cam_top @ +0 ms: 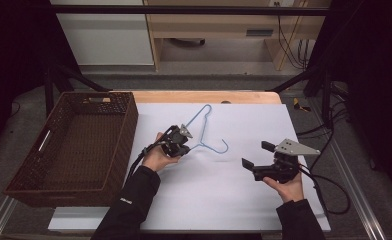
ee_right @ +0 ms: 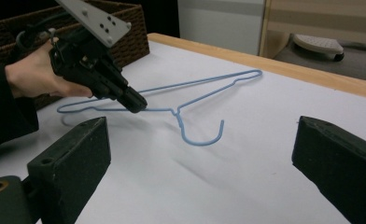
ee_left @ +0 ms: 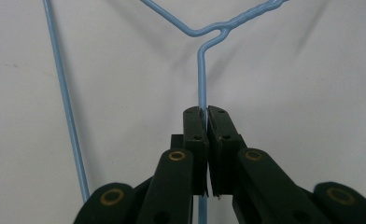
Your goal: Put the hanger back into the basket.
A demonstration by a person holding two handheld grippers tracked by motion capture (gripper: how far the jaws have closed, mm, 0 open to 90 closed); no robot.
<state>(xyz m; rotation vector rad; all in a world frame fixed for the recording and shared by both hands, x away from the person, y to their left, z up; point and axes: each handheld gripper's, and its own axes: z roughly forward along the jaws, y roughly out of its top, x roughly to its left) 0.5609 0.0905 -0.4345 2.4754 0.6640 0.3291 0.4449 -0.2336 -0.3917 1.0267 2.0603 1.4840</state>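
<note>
A light-blue wire hanger [cam_top: 205, 126] lies on the white sheet [cam_top: 224, 195] in the middle of the table, hook toward the right. My left gripper [cam_top: 187, 147] is shut on the wire next to the hanger's neck. In the left gripper view the jaws pinch the blue wire [ee_left: 202, 70] between them, just below the twisted neck. The right gripper view shows the hanger [ee_right: 200, 86] with the left gripper [ee_right: 134, 103] clamped on its lower bar. My right gripper [cam_top: 256, 154] hovers open to the right of the hook, its jaws [ee_right: 204, 140] spread wide and holding nothing.
A brown wicker basket [cam_top: 126, 120] stands at the table's left side, nothing visible inside it. The wooden table edge [cam_top: 204, 96] runs along the back. Cables [cam_top: 329, 185] trail off the right side.
</note>
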